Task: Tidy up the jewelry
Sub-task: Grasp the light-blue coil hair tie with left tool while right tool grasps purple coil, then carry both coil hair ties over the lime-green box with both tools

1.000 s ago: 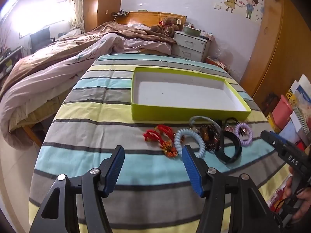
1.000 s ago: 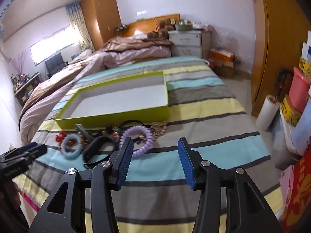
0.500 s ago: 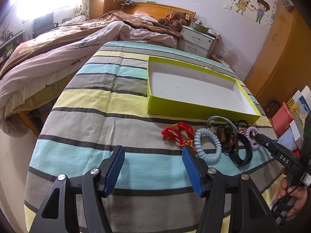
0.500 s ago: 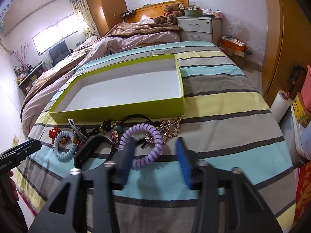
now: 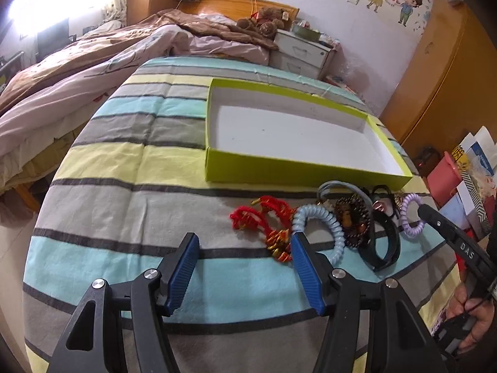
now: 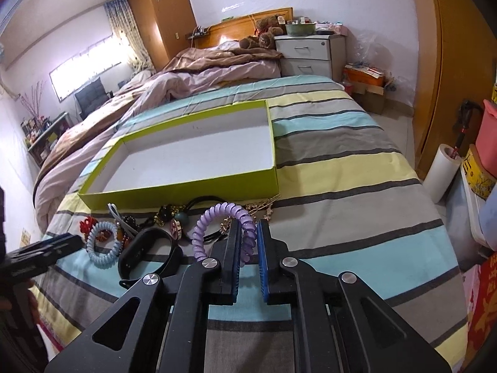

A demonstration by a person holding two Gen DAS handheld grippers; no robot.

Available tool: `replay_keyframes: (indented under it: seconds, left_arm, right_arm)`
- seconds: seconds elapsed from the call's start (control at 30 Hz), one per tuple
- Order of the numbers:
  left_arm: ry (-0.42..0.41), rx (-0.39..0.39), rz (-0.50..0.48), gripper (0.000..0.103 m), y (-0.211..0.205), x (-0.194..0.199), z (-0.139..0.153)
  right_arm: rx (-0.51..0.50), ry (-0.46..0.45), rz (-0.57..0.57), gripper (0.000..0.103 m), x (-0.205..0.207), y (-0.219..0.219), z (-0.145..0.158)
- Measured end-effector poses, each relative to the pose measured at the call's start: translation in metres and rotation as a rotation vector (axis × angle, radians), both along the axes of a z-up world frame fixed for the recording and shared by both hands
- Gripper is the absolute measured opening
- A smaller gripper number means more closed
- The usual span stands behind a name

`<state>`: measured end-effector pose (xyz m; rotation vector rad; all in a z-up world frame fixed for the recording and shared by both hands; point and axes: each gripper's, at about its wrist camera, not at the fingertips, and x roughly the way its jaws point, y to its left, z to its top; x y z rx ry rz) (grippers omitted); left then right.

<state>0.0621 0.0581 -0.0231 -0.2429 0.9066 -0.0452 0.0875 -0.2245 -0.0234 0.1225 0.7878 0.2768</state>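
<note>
A pile of jewelry lies on the striped bed in front of an empty lime-green box [image 5: 279, 168] [image 6: 186, 189]. It holds a red knotted cord [image 5: 264, 217], a light blue coil bracelet [image 5: 323, 233] [image 6: 102, 245], a dark bead bracelet [image 5: 354, 220], a black band [image 5: 385, 242] [image 6: 149, 251] and a purple coil bracelet [image 5: 410, 214] [image 6: 217, 227]. My left gripper [image 5: 245, 242] is open and empty, just left of the blue coil. My right gripper [image 6: 248, 227] is shut on the purple coil bracelet's right side.
A rumpled pink and brown duvet [image 5: 93, 71] covers the far left of the bed. A white nightstand [image 6: 310, 52] stands by the headboard. Boxes and a paper roll [image 6: 441, 174] sit on the floor at the right, beside a wooden wardrobe.
My right gripper moved forward to the purple coil bracelet and closed on it. My left gripper shifted a little closer to the pile and stayed open.
</note>
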Motion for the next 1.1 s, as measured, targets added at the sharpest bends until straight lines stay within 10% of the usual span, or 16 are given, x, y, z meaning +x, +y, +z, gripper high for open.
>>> replay_keyframes:
  seconds: [0.33, 0.77, 1.1]
  left_arm:
    - [-0.005, -0.018, -0.069, 0.055, -0.034, -0.004, 0.003]
    - [0.039, 0.168, -0.039, 0.025, -0.054, 0.005, -0.002]
    - [0.072, 0.232, -0.024, 0.023, -0.035, -0.017, 0.002]
  right_arm:
    - [0.024, -0.034, -0.012, 0.010, -0.012, -0.011, 0.009]
    - [0.043, -0.028, 0.004, 0.010, -0.015, -0.014, 0.004]
    - [0.066, -0.025, 0.017, 0.010, -0.016, -0.014, 0.003]
